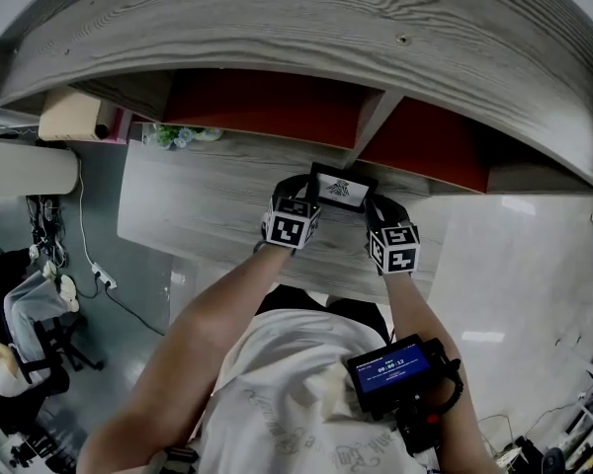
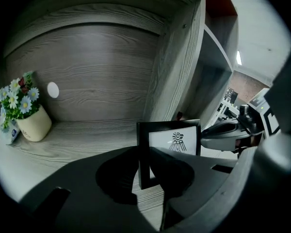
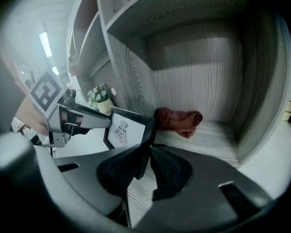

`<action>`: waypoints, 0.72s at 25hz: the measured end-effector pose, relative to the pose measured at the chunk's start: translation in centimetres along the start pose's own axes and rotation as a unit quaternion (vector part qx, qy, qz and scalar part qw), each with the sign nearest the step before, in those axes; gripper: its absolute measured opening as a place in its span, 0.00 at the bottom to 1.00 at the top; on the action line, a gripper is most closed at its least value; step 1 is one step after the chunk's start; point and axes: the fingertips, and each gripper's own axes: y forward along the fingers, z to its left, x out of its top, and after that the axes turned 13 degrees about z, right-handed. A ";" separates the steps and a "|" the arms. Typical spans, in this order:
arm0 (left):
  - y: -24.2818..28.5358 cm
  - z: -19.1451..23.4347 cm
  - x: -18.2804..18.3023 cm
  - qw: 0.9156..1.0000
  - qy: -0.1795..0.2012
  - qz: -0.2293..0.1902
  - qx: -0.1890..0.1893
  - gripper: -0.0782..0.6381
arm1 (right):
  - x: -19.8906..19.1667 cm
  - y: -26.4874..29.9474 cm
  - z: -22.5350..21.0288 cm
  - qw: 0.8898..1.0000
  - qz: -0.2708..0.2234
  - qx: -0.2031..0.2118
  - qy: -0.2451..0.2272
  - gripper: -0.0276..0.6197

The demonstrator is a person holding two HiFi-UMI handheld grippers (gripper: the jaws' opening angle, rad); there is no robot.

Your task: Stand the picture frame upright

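We are clamping the left gripper (image 2: 144, 165) and right gripper (image 3: 146, 163) on opposite side edges of the black-rimmed rectangular picture frame (image 1: 342, 190) between them.

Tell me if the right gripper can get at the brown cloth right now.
Probably not yet: the right gripper is clamped on the picture frame. Otherwise the way to the brown cloth behind it looks clear.

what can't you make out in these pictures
- Picture frame, lower part: left gripper view, mostly behind the jaws.
- Frame's back stand: no view shows it.
- Flower pot: head view, half under the shelf, blurred.
- Screen text: head view, too small.
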 end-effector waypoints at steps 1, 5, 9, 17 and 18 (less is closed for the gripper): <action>0.0 0.0 0.1 1.000 0.001 -0.001 0.000 0.21 | 0.1 0.1 -0.1 1.000 0.001 -0.001 -0.001 0.14; 0.4 0.0 -0.1 1.000 -0.003 0.011 -0.003 0.21 | 0.4 0.1 -0.5 1.000 -0.001 -0.007 -0.003 0.13; 1.2 0.2 -0.6 1.000 -0.008 0.016 -0.001 0.21 | 0.7 0.4 -0.9 1.000 -0.002 -0.007 -0.004 0.13; 1.0 0.0 0.1 1.000 -0.019 0.001 -0.010 0.21 | 0.6 0.6 -1.0 1.000 -0.002 -0.002 -0.008 0.13; 1.0 0.0 0.1 1.000 -0.021 0.000 -0.011 0.21 | 0.6 0.6 -1.0 1.000 -0.002 -0.001 -0.009 0.13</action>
